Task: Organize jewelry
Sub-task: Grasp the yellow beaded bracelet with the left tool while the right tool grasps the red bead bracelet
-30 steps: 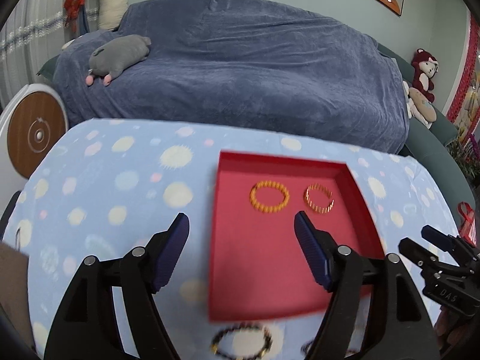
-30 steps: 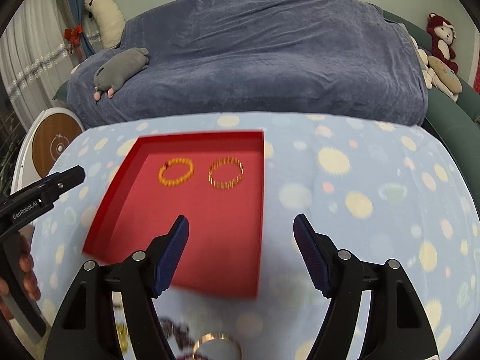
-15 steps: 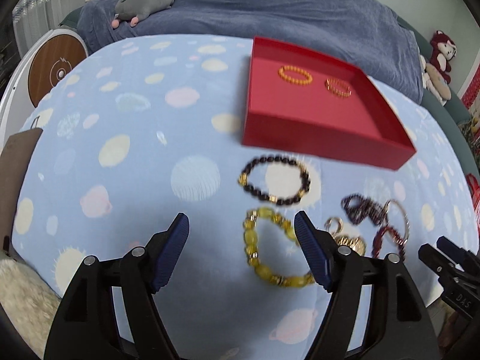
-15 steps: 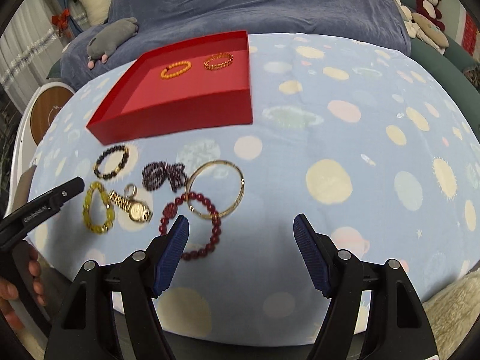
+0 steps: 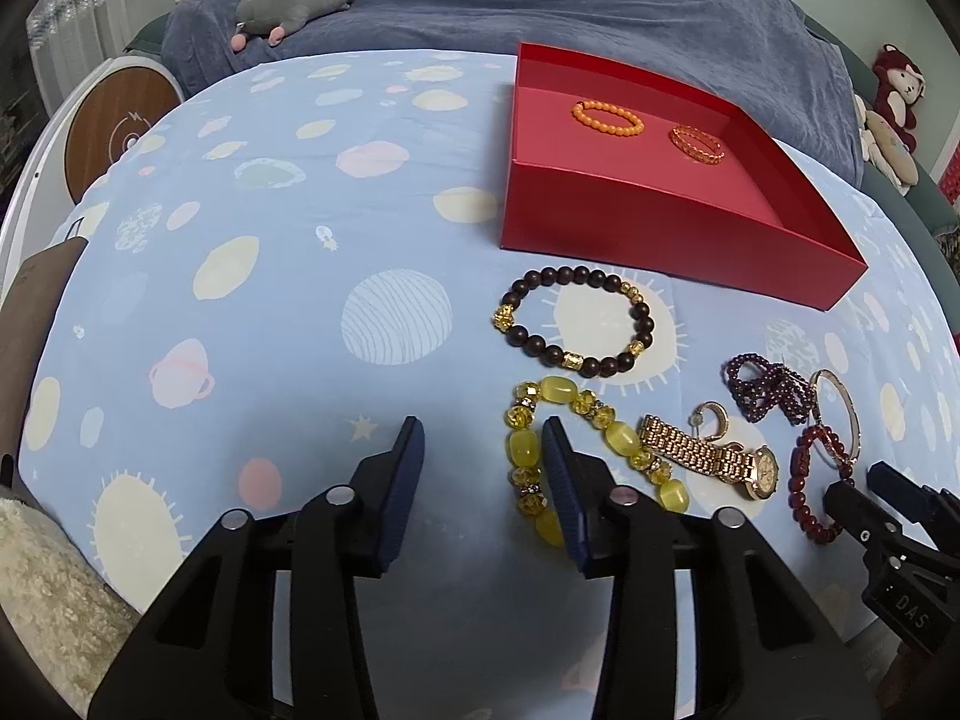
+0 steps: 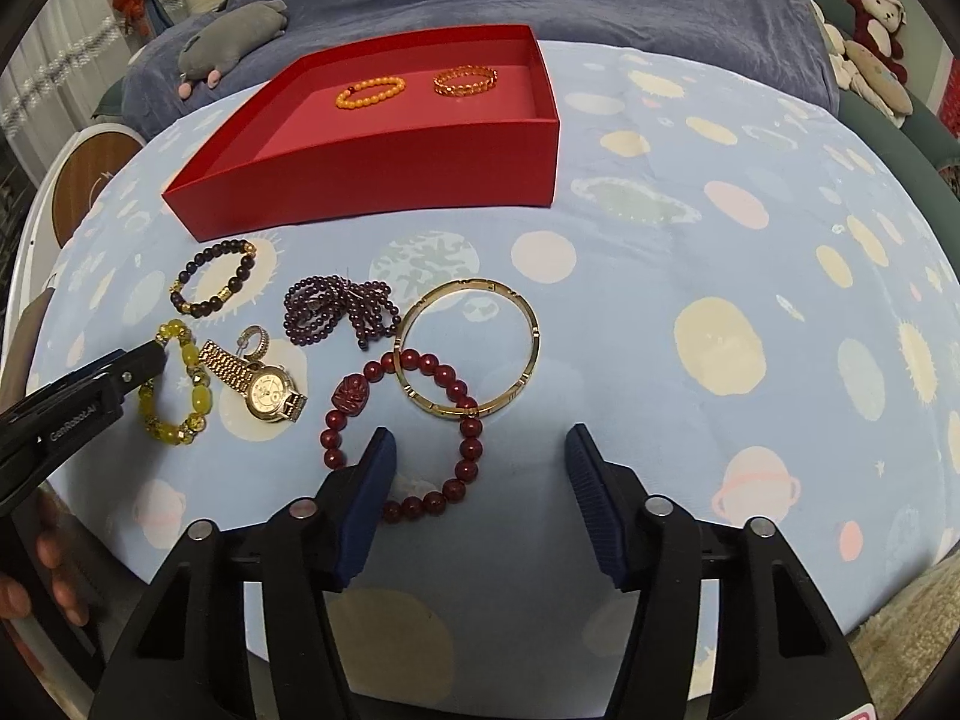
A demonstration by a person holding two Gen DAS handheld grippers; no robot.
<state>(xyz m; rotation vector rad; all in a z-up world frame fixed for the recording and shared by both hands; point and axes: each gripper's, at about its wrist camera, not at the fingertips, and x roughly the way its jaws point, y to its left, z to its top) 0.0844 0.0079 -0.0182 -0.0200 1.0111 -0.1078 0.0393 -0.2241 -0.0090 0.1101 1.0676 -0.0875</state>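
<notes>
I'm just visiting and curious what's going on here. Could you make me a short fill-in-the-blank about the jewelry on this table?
1. The red tray already holds ____ bracelets.
2. The gold bangle overlaps the dark ____ bead bracelet.
3. The gold watch lies beside the ____ bead bracelet.

Missing words: two; red; yellow

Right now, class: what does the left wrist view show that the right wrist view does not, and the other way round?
Only the left wrist view shows the left claw, closing with just cloth between its jaws. Only the right wrist view shows the whole gold bangle, the watch face clearly, and a person's fingers. Both show the red box holding two bracelets, with the yellow bracelet on the spotted cloth.
</notes>
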